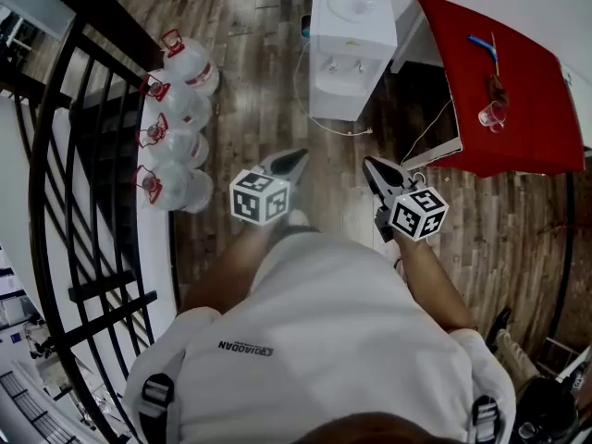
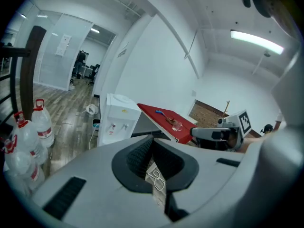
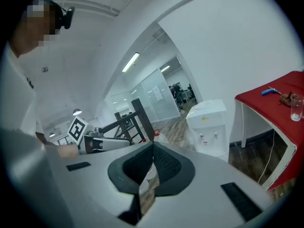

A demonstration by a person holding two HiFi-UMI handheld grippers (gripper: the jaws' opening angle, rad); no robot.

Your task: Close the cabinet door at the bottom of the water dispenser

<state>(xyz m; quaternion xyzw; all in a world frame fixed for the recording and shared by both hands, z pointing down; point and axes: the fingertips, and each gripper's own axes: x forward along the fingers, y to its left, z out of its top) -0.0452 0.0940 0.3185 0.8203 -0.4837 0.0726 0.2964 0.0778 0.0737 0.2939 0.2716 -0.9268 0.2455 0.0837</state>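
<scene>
White water dispenser (image 1: 351, 48) stands on the wood floor (image 1: 240, 81) straight ahead of both pairs of fingertips and well apart from them. Its lower front, where the cabinet door sits, faces the fingers, but whether that door is open or shut cannot be made out in any view. The left gripper (image 1: 298, 157) has its two jaws pressed together at the tips with nothing between them. The right gripper (image 1: 372, 166), just beside it, is likewise pinched closed and empty. Both point forward toward the dispenser. A thin white cord (image 1: 338, 129) trails on the floor between the fingertips and the dispenser's base. Off to the left of the left fingers, four large water bottles (image 1: 176, 128) with red handles lie in a row along a black railing (image 1: 55, 183). To the right of the right fingers, a red-topped table (image 1: 518, 128) carries a clear glass (image 1: 492, 115) and a blue item (image 1: 481, 43).
</scene>
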